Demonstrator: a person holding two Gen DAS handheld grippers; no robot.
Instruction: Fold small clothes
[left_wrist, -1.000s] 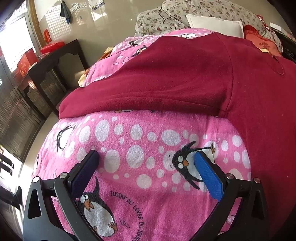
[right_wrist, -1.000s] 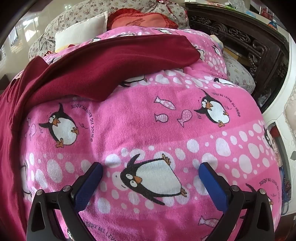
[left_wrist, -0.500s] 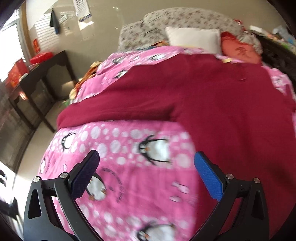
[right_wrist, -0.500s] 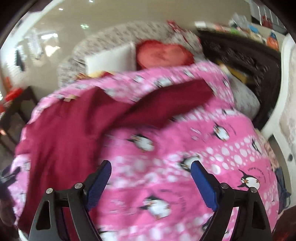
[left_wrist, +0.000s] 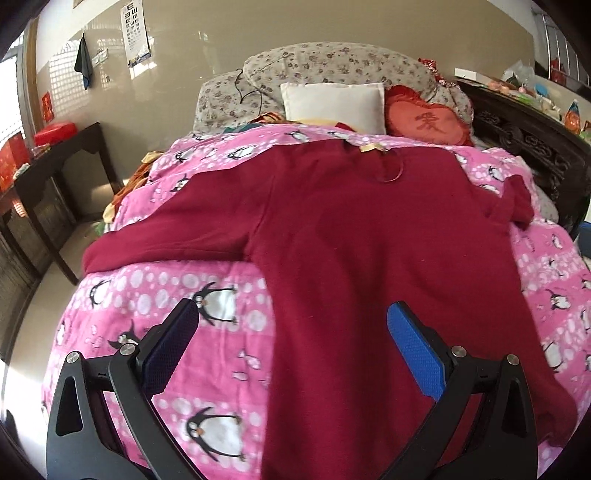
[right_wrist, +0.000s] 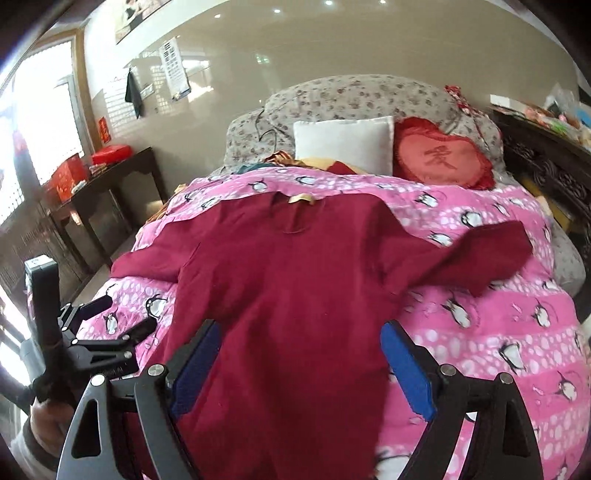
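A dark red long-sleeved top (left_wrist: 351, 236) lies spread flat on a pink penguin blanket (left_wrist: 184, 295), collar toward the pillows, sleeves out to both sides. It also shows in the right wrist view (right_wrist: 295, 280). My left gripper (left_wrist: 291, 336) is open and empty, held above the top's lower left edge. My right gripper (right_wrist: 299, 350) is open and empty, held above the top's lower middle. The left gripper (right_wrist: 114, 317) also shows at the left of the right wrist view.
A white pillow (left_wrist: 332, 103), a red heart cushion (left_wrist: 424, 122) and a floral quilt (left_wrist: 332, 66) lie at the bed's head. A dark side table (left_wrist: 55, 162) stands left of the bed. A carved dark wooden frame (left_wrist: 535, 147) runs along the right.
Both grippers have pulled back and risen from close over the blanket. The whole top is in view now. Both stay open and empty.
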